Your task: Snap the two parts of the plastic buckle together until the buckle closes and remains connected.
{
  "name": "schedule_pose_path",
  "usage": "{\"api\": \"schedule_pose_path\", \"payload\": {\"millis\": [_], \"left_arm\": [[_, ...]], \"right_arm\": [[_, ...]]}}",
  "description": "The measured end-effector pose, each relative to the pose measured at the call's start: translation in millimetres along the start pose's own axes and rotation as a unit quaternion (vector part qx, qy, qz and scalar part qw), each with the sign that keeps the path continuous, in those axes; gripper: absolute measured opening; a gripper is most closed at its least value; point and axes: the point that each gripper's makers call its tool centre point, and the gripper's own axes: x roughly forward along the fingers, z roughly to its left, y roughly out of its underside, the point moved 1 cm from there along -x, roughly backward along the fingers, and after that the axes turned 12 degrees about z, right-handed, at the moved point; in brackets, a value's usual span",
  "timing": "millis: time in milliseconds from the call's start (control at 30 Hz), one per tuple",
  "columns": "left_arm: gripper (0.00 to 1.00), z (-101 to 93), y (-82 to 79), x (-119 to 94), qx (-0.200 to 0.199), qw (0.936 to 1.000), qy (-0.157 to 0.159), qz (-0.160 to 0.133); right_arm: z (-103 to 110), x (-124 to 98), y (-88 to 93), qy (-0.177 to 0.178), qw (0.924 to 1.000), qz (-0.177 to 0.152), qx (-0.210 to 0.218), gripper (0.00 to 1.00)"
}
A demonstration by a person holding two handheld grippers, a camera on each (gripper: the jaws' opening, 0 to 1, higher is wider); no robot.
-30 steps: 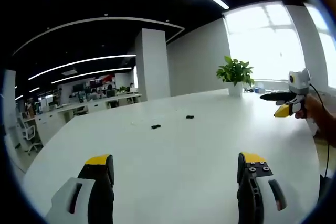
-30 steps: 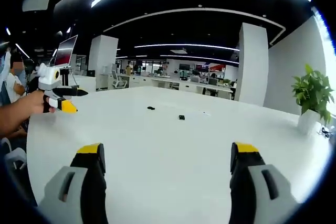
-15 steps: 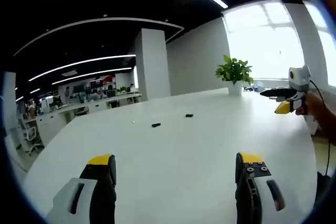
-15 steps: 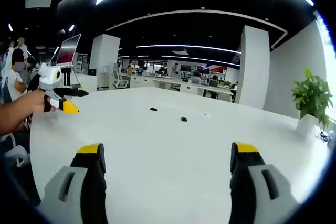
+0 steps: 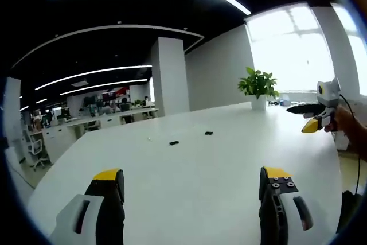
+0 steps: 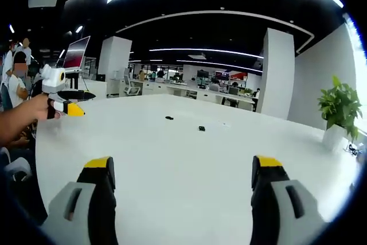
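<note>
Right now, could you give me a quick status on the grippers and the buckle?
Left gripper open, right gripper open, both empty. Two buckle parts apart on white table. Path clear.

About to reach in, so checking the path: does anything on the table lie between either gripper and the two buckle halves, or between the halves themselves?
Nothing visible does. Bare white table lies between the open left gripper, the open right gripper and the two buckle parts. The parts lie apart with bare tabletop between them. The potted plant stands far off.

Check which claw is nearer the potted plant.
Right. The right claw hangs on the potted plant's side of the table; the left claw is held across the table, away from it.
</note>
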Motion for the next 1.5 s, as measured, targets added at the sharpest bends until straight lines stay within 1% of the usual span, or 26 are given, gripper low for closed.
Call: {"api": "schedule_pose_path", "payload": {"millis": [100, 267, 367, 500, 633, 733, 967, 1100, 1200, 1367, 1500], "left_arm": [[0.99, -2.4, -0.1, -2, -0.002, 1.0000, 0.006, -0.002], [0.99, -5.0, 1.2, -2, 0.010, 0.9999, 0.006, 0.000], [0.99, -0.3, 0.1, -3, 0.016, 0.9998, -0.009, 0.000], [0.99, 0.3, -1.9, -7, 0.016, 0.9998, -0.014, -0.003], [0.99, -0.2, -4.3, -8, 0.019, 0.9998, -0.006, -0.002], [0.99, 1.0, -4.3, -8, 0.022, 0.9997, -0.011, -0.002], [0.99, -3.2, -0.4, -9, 0.014, 0.9999, -0.005, 0.007], [0.99, -5.8, 0.7, -11, 0.010, 0.9999, -0.001, 0.003], [0.99, -12.1, -0.3, -14, 0.012, 0.9999, 0.011, -0.004], [0.99, -13.0, -0.1, -14, 0.018, 0.9998, 0.012, 0.001], [0.99, -12.5, 0.1, -14, 0.016, 0.9998, 0.010, -0.001]], "right_arm": [[0, -1, -0.5, 0.001, 1.0000, -0.001, 0.000, 1.00], [0, -4, 0.3, 0.002, 1.0000, 0.001, -0.003, 1.00], [-2, -5, 1.3, 0.007, 1.0000, 0.002, -0.004, 1.00], [-3, -7, 0.9, 0.008, 0.9999, 0.000, -0.006, 1.00], [-2, -8, 0.4, 0.009, 0.9999, -0.001, -0.006, 1.00], [-2, -7, 0.2, 0.009, 0.9999, -0.001, -0.006, 1.00], [-1, -8, 2.6, 0.007, 1.0000, 0.001, -0.005, 1.00], [-2, -8, 3.7, 0.007, 1.0000, 0.000, 0.001, 0.99], [-3, -7, 5.0, 0.009, 1.0000, 0.002, 0.002, 0.98], [-3, -7, 4.0, 0.010, 0.9999, 0.001, 0.004, 0.98], [-4, -8, 3.4, 0.010, 0.9999, -0.001, 0.004, 0.97]]}}
